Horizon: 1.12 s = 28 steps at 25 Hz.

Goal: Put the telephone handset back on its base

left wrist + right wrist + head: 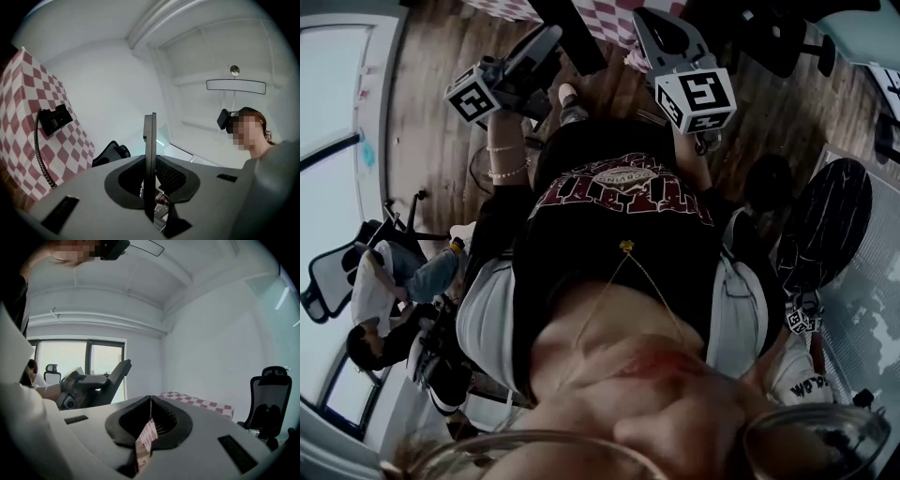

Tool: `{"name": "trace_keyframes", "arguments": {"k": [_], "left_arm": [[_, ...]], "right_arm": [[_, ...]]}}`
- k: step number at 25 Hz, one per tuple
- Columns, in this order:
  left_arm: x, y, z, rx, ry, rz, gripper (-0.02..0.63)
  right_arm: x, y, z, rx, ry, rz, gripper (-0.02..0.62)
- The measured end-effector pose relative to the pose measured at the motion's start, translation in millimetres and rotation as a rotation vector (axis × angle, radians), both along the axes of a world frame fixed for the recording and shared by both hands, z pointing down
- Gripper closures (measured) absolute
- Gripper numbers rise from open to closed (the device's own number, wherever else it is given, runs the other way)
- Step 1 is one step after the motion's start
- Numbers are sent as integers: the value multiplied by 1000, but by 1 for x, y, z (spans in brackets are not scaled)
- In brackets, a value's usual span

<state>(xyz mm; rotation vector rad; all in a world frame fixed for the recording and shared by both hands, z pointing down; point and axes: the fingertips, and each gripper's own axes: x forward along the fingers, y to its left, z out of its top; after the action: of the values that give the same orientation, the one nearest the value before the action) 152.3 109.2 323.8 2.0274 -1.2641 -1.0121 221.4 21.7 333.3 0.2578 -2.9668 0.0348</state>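
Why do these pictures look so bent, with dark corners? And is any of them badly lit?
Head view: dim and murky, the black shirt barely shows detail, and the floorboards bow at the edges. Left gripper view: a round wide-angle frame with black corners and even pale light; the checkered cloth leans and curves. Right gripper view: the same round frame, with the window washed out to white.
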Motion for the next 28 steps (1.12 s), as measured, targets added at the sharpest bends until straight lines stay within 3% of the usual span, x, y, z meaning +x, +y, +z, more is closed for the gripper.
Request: {"name": "trace_keyframes", "arguments": {"k": [7,13,23,28], "left_arm": [[-44,-19,8,-18,35,55,531],[-113,-24,10,-10,65,86,531],[-107,-27,14,-26,28,145,531],[-127,-29,17,-28,35,162,531]], "right_arm": [[-49,-16,1,-6,-1,22,575],[-117,-20,5,3,42,45,575],[-120,-17,11,-6,12,88,575],[-143,-13,19,-23,20,99,575]]}}
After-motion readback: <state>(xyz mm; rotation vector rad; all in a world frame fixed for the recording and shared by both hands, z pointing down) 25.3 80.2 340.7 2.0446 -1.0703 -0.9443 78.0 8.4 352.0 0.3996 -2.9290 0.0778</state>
